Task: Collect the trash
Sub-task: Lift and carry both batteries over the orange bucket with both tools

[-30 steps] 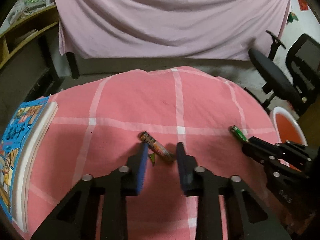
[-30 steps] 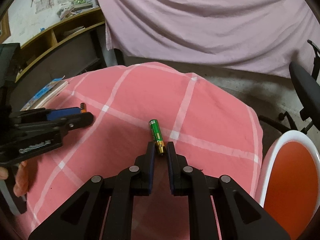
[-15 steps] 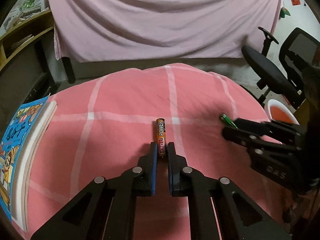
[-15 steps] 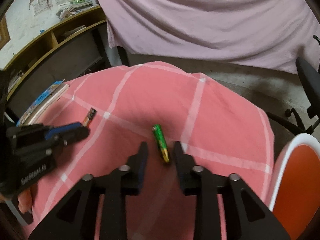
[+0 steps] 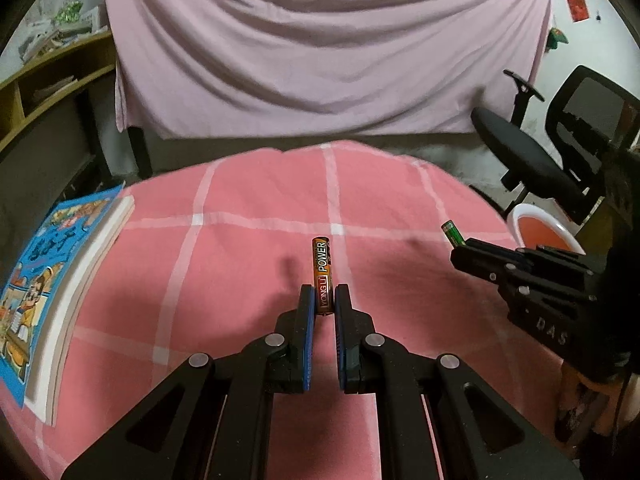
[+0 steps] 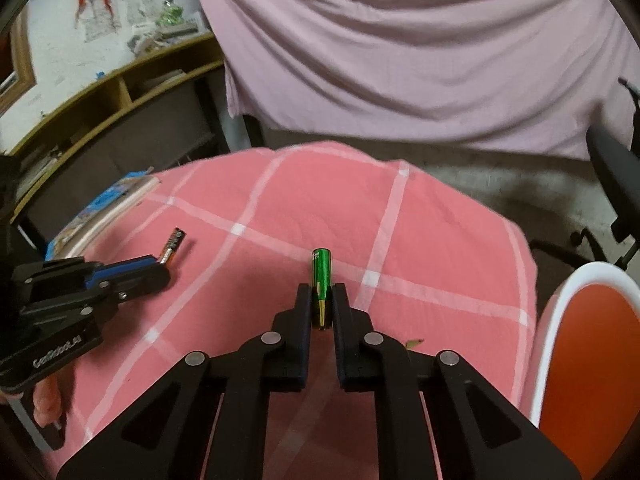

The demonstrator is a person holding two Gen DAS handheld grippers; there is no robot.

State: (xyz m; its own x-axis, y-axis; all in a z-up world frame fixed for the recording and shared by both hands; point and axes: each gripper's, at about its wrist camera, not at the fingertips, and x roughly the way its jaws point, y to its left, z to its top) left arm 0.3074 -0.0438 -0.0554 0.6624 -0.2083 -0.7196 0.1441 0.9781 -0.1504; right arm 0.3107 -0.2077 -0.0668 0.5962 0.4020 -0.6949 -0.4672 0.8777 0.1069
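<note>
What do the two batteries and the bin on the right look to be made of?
Orange battery: glossy printed wrap, likely over metal; lettering shines. Green battery: shiny foil-like wrap with a gold end. Bin: smooth white rim and orange inside, probably moulded plastic.

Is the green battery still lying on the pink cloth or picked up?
Picked up. The right tool is shut on the green battery, which sticks out forward above the pink checked cloth.

Orange battery (image 5: pixel 322 276), green battery (image 6: pixel 321 280), pink-checked cloth (image 5: pixel 248 264)

home room, shelves (image 6: pixel 120 92), office chair (image 5: pixel 532 152)
</note>
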